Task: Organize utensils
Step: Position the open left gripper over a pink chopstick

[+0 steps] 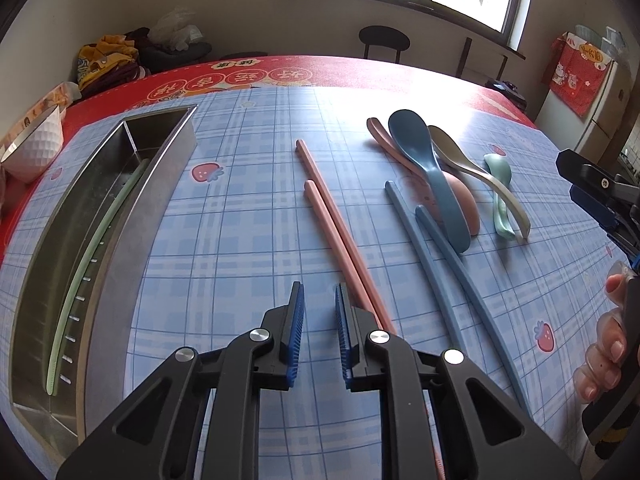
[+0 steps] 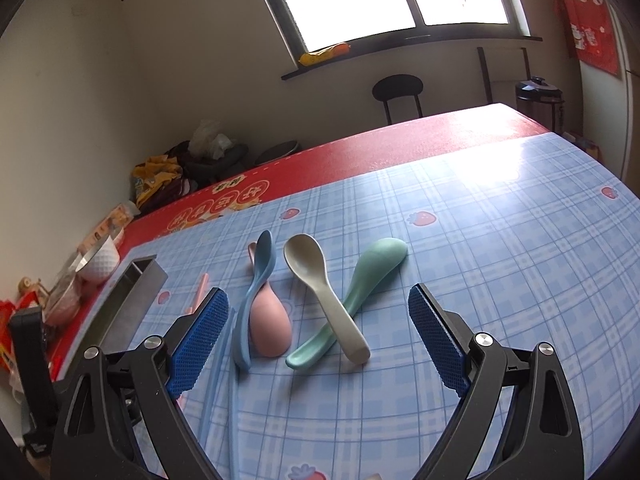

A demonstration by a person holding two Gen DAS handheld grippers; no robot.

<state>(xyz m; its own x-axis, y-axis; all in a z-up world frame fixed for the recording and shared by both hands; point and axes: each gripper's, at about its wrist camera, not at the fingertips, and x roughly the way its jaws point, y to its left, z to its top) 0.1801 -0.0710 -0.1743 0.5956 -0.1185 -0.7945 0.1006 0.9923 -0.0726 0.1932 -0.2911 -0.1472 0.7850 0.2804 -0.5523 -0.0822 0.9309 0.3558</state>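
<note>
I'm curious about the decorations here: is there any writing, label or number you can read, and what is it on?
"健康" (probably; seen upside down): white badge on the red tablecloth.
Round badges on the same cloth: Chinese characters, upside down, too blurred to read.
Red hanging on the fridge: gold characters, too small to read.
Metal tray: no writing visible.

Both wrist cameras looked forward and down, close over the desk (image 1: 248, 208) toward the window (image 2: 340, 0); both views shared the spoons (image 2: 304, 280).
</note>
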